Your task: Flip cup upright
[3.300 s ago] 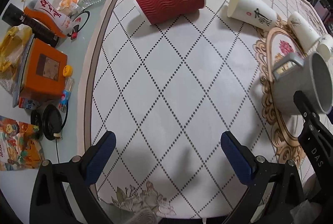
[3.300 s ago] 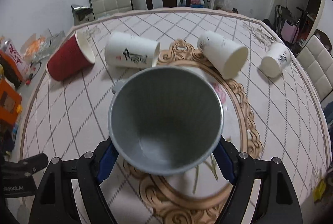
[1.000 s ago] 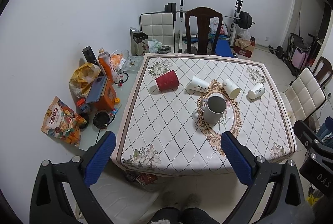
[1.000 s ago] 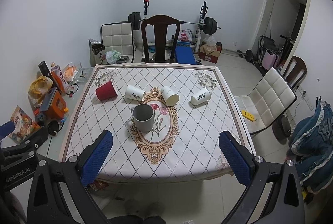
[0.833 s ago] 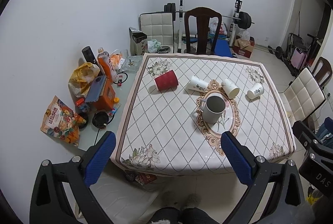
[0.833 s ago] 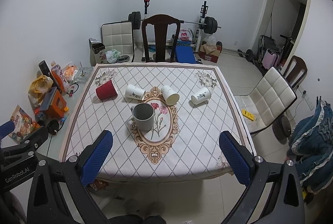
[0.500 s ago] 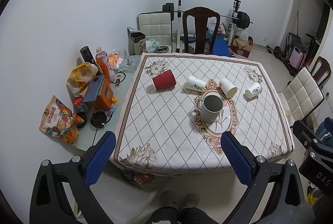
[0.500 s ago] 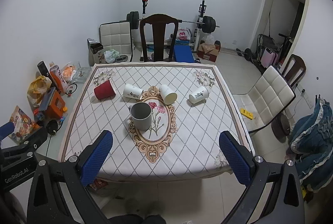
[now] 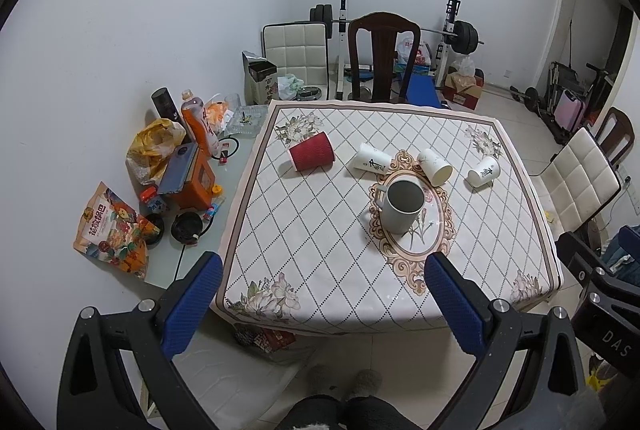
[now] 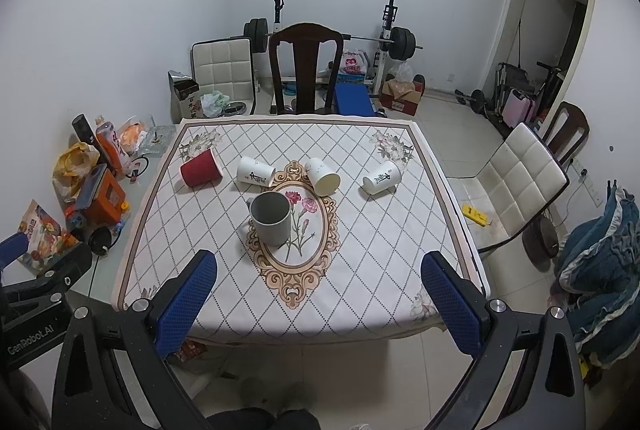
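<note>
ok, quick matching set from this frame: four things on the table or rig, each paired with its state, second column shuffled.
Things:
1. grey mug
2. red cup
3. right gripper
4. rightmost white cup

States:
a. on its side, at the table's left edge
b. open, holding nothing
c. upright on the oval medallion
d. on its side, black mark on its wall

Pairs: 1-c, 2-a, 3-b, 4-d

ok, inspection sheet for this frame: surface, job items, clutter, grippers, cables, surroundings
Surface: table under a diamond-pattern cloth with an oval medallion.
Job's things: grey mug upright on the medallion; red cup and three white cups on their sides.
Clutter: orange box, snack bag, bottle on the side surface to the left.
Grippers: left gripper and right gripper open, holding nothing, short of the table.
Cables: black lead by the snack bag.
Surroundings: wooden chair, barbell rack.
</note>
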Action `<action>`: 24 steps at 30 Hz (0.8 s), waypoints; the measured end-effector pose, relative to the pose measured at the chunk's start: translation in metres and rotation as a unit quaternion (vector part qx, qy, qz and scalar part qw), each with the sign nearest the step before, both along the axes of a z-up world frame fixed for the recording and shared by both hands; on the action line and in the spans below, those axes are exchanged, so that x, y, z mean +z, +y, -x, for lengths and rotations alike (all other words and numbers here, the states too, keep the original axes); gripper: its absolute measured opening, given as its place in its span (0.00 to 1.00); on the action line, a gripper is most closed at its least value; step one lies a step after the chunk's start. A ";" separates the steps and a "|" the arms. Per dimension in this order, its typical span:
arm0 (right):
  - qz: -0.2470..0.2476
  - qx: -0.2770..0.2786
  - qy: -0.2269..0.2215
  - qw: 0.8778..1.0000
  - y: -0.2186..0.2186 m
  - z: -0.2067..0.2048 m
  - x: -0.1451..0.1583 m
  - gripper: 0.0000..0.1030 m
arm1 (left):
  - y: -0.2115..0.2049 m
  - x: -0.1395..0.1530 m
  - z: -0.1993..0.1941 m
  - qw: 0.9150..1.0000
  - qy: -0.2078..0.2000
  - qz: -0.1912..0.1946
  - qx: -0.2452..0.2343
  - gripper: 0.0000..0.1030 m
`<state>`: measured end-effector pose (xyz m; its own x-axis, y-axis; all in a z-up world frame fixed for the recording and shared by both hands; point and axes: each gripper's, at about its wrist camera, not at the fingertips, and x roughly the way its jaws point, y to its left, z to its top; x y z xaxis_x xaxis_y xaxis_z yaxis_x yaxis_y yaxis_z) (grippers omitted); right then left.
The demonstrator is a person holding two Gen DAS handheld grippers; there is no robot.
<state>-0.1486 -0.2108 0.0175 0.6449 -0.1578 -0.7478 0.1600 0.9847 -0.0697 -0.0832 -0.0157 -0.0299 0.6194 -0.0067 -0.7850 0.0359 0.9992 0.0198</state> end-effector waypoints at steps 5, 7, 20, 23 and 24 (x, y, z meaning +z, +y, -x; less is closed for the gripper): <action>0.000 0.000 0.000 1.000 0.000 0.000 0.000 1.00 | -0.001 0.000 0.000 1.000 0.001 0.001 0.000 1.00; 0.000 0.000 0.001 1.000 -0.001 -0.001 0.000 1.00 | -0.002 0.000 0.001 1.000 0.002 0.002 0.000 1.00; -0.003 0.002 0.004 1.000 0.002 0.009 -0.004 1.00 | -0.004 0.000 0.004 1.000 0.003 0.002 0.001 1.00; -0.004 0.003 0.004 1.000 0.003 0.009 -0.004 1.00 | -0.003 0.000 0.007 1.000 0.002 0.002 0.003 1.00; -0.004 0.003 0.004 1.000 0.004 0.012 -0.004 1.00 | -0.003 0.000 0.007 1.000 0.002 0.003 0.004 1.00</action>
<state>-0.1603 -0.2071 0.0131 0.6401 -0.1479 -0.7539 0.1536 0.9861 -0.0631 -0.0907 -0.0185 -0.0298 0.6166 -0.0054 -0.7873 0.0272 0.9995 0.0145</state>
